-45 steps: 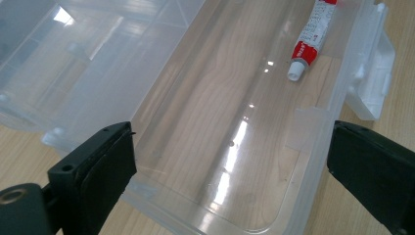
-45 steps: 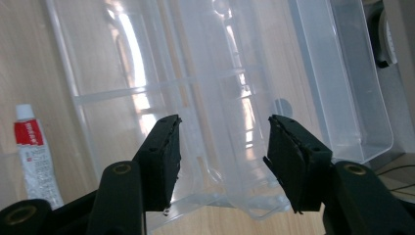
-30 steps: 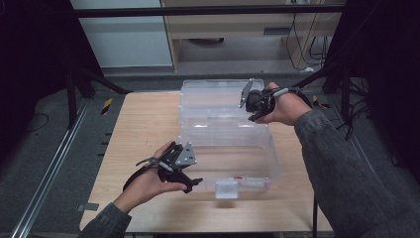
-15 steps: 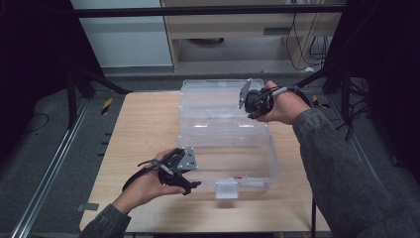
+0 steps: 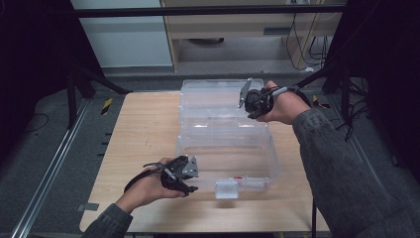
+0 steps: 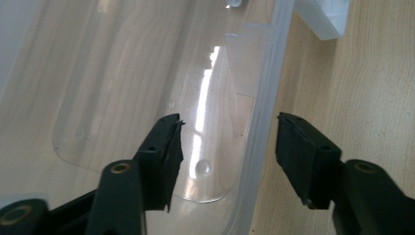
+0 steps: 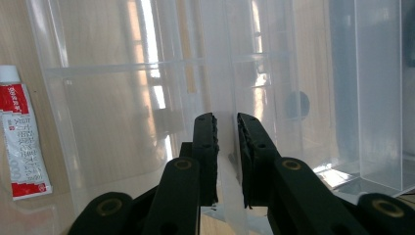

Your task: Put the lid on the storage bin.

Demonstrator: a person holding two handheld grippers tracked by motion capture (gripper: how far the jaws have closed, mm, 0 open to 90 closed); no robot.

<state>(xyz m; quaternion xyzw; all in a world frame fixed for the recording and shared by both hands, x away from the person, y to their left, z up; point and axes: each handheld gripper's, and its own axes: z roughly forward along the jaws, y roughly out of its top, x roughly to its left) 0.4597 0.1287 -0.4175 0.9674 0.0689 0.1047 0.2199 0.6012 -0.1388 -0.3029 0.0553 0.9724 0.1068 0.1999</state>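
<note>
A clear plastic box (image 5: 271, 148) sits open on the wooden table (image 5: 143, 124), its lid (image 5: 208, 96) folded back on the far side. My left gripper (image 5: 192, 182) is at the box's near left corner, open, with the box's wall (image 6: 259, 122) standing between its jaws. My right gripper (image 5: 249, 102) is at the lid's far right, and its jaws are shut on a thin clear edge of the lid (image 7: 220, 73). A red and white tube (image 7: 22, 142) lies in the box, seen through the plastic, small near the front wall (image 5: 239, 177).
A white latch (image 5: 226, 189) sticks out from the box's front wall. Bare tabletop lies to the left of the box and along the near edge. Dark stands and cables surround the table, with a cabinet behind it.
My left gripper has slid a little nearer and to the right, up against the box's front corner. The right gripper and the lid have stayed put.
</note>
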